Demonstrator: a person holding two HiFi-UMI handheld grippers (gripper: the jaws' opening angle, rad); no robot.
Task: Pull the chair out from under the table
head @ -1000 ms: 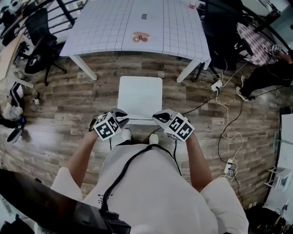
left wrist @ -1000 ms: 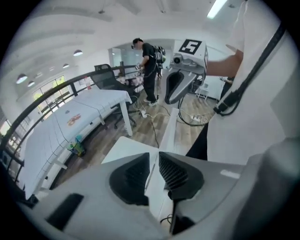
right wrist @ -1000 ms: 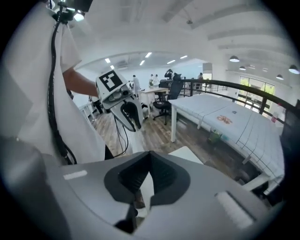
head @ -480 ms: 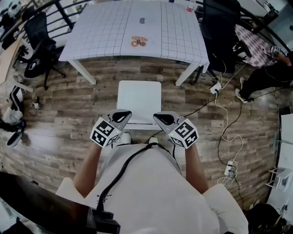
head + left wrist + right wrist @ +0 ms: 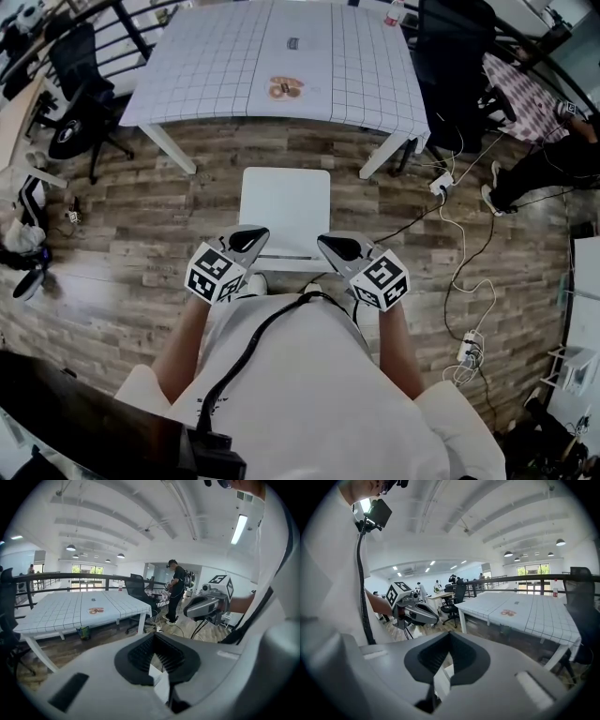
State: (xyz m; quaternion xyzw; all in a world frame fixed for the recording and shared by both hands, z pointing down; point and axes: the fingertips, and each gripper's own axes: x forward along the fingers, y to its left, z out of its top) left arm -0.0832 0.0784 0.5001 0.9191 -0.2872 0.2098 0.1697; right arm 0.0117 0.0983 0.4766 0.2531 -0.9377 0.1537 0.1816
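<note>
Now | one chair — one table | left gripper, right gripper: jaws clamping chair

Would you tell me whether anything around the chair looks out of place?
Nothing looks damaged or spilled. The white chair stands upright, square to the table and clear of it. Only the power strip and loose cables on the floor to its right look untidy.

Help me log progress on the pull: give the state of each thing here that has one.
Chair: upright, fully clear of the table, floor showing between them.
Left gripper: shut on the chair's near edge.
Right gripper: shut on the chair's near edge.
Table: standing, apart from the chair.
</note>
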